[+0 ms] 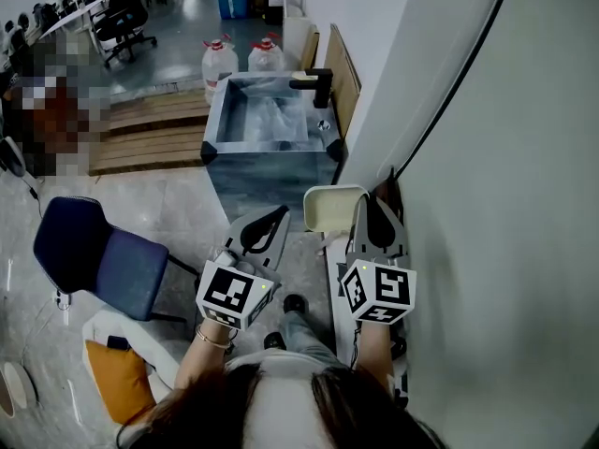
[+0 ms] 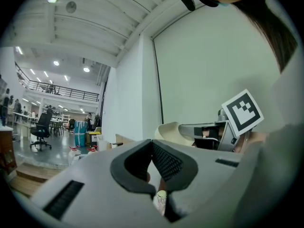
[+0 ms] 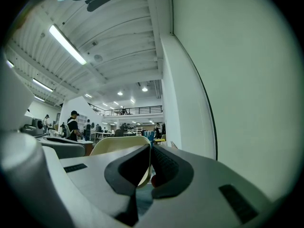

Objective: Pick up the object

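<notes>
With the left tool (image 1: 279,211) and right tool (image 1: 371,198) both closed on nothing beside the wall (image 1: 487,204), and no object in reach, I judge it best to find it first, perhaps by the sink (image 1: 267,124), then open wide.

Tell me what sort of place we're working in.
Probably an open-plan office or lab hall: a rolling office chair by desks at the back, a railed mezzanine, and a freestanding sink unit with water jugs behind it.
</notes>
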### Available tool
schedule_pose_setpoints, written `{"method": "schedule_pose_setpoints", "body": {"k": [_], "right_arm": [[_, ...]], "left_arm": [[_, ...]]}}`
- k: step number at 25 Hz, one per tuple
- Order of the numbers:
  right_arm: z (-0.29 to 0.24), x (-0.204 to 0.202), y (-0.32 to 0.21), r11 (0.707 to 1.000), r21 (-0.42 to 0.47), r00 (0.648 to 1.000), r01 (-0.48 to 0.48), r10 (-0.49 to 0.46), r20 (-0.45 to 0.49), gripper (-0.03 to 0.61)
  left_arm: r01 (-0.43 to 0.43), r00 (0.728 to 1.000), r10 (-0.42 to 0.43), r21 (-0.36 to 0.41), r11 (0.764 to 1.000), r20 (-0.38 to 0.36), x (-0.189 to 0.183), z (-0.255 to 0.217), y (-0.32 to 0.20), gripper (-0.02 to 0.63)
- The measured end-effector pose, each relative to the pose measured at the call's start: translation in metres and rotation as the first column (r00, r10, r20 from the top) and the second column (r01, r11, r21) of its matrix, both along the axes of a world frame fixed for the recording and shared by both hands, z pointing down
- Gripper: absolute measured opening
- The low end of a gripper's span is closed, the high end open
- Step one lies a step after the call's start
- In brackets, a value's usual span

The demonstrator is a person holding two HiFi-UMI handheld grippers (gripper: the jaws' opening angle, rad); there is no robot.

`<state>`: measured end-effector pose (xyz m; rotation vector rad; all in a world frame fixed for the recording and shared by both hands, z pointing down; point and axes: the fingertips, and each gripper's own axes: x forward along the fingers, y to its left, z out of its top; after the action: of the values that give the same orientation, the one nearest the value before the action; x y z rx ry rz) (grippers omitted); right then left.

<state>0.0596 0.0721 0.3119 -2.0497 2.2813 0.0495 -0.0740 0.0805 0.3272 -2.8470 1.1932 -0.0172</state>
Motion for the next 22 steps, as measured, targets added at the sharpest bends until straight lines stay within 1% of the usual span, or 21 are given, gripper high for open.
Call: {"method": "schedule_pose_setpoints", "body": {"k": [3, 13, 22], "right_arm": [[0.001, -0.004, 0.006, 1.000, -0.002, 1.000, -0.002, 0.002, -0.007, 0.034], [0.002, -0.017, 0.021, 1.000, -0.014, 0.999, 0.021, -0.021, -0.047, 0.032], [0.006, -0.017, 0.015, 0.999, -0.023, 0.998, 0.031, -0.033, -0.057, 0.032]], "left_arm": [[0.001, 1.000, -0.001, -0.006, 1.000, 0.001, -0.005, 0.001, 0.005, 0.008], [0.009, 1.000, -0.009, 0.003, 1.000, -0.027, -0.014, 0.000, 0.020, 0.008], [0.025, 0.999, -0.025, -0.001, 1.000, -0.036, -0.015, 0.004, 0.014, 0.008]]}}
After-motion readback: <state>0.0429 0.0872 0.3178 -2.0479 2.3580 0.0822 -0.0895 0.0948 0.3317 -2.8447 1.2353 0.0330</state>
